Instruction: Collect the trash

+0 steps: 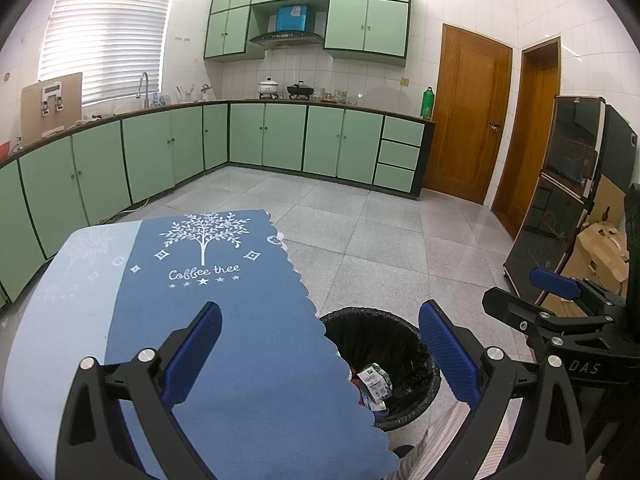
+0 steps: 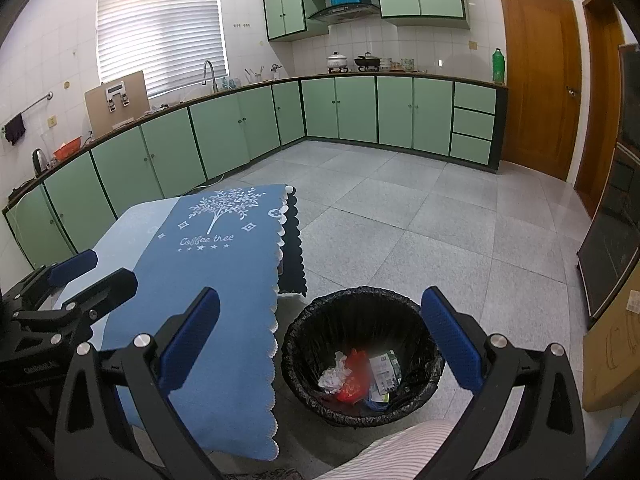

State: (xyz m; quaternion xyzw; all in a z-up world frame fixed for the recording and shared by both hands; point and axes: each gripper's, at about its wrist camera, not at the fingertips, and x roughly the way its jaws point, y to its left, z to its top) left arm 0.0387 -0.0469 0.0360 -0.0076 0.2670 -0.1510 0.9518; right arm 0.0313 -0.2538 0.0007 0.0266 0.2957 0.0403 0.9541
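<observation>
**Two grippers, spread and empty, above table and bin**

Two blue-padded tools. The left gripper (image 1: 320, 350) hangs over the edge of a blue tablecloth (image 1: 224, 320) printed "Coffee tree", jaws wide apart, nothing between them. The right gripper (image 2: 320, 340) sits over the trash bin (image 2: 362, 356), jaws likewise spread and holding nothing.

Bin: round, black liner, standing on the grey tiled floor (image 2: 420, 224) just beside the table. Contents: crumpled white paper (image 2: 334, 372), a red wrapper (image 2: 354, 376), a green-and-white printed packet (image 2: 384, 370).

Backdrop: green kitchen cabinets (image 2: 248, 128).
</observation>
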